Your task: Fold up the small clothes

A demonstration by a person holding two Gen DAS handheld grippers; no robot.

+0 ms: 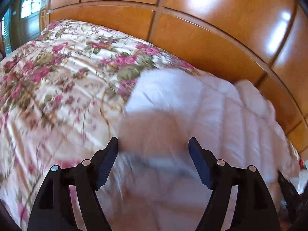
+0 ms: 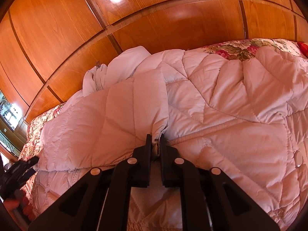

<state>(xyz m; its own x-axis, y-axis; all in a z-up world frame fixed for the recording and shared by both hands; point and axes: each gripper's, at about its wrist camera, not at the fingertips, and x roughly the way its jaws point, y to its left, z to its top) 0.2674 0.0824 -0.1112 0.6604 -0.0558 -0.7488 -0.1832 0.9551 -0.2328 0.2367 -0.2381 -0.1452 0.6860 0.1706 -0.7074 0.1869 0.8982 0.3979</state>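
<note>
Quilted jacket (image 2: 211, 100) blurs under gaping left gripper (image 1: 153, 144); right gripper (image 2: 155, 137) seemingly pinches sleeve (image 2: 107, 119).

No text, label, brand, number or sign can be read in either view. The pale pink quilted puffer jacket (image 2: 221, 104) shows only stitching, a zip and a plain round snap (no tag or logo is visible on it). The cream bedspread printed with pink roses and green leaves (image 1: 57, 73) bears a pattern only, and the glossy orange-brown wooden wardrobe panels (image 2: 134, 25) carry nothing written. The left wrist view is motion-blurred.
</note>
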